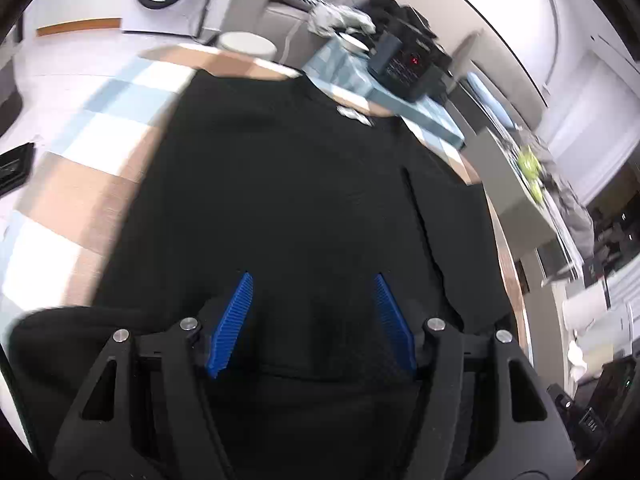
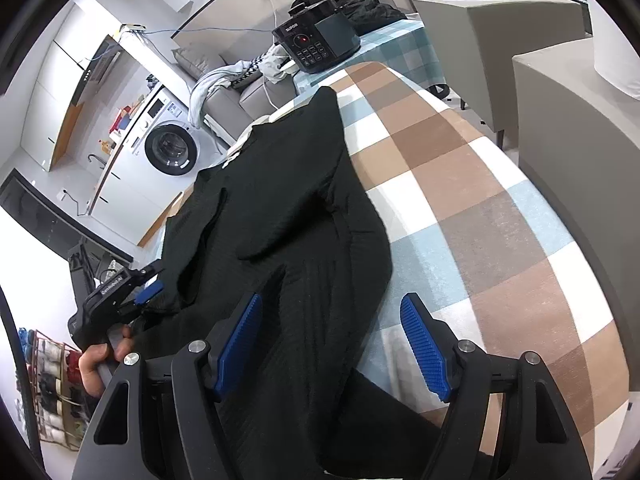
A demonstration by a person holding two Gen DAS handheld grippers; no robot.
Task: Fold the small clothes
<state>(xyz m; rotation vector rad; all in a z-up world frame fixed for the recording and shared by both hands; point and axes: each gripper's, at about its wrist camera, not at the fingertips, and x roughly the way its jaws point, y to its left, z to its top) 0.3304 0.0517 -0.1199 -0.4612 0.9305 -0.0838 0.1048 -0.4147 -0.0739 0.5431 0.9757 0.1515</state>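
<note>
Left wrist view: the left gripper [image 1: 312,286] hangs over a black ribbed sweater [image 1: 280,184] with its blue ribbed pads [image 1: 234,320] set moderately apart. Dark knit lies below and between them, but neither pad presses on it, so nothing is held. The sweater is spread lengthwise on a checked tablecloth [image 1: 92,148] of brown, white and pale blue squares, its white neck label [image 1: 354,115] at the far end. This view alone shows that label clearly, and a round white object [image 1: 247,45] beyond the collar.

Right wrist view: the right gripper [image 2: 332,312] stands wide apart at the sweater's near right edge; its left pad [image 2: 240,340] is over black knit, its right pad [image 2: 424,344] over bare cloth, gripping nothing. Only here does the left gripper appear from outside, at the sweater's left edge, with a hand [image 2: 94,364] on its handle. A black cooker [image 2: 316,42] sits past the table, and a washing machine [image 2: 170,148] stands at left.
</note>
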